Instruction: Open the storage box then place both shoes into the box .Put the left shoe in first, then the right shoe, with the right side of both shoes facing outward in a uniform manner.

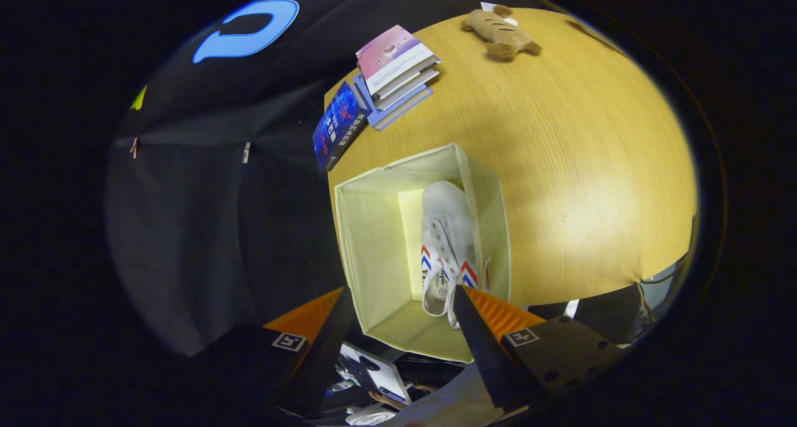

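We're right above the open storage box (398, 228) on the bench (579, 165), our gripper (398, 302) with fingers spread wide, gripping nothing. One white shoe (445, 240) lies inside against the box's right wall. Beyond it sit stacked books (395, 72) and a plush toy (501, 32).

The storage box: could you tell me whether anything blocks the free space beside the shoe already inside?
Nothing visible does. The storage box is open, one white shoe lies along one wall, and the gripper hovers above, fingers apart.
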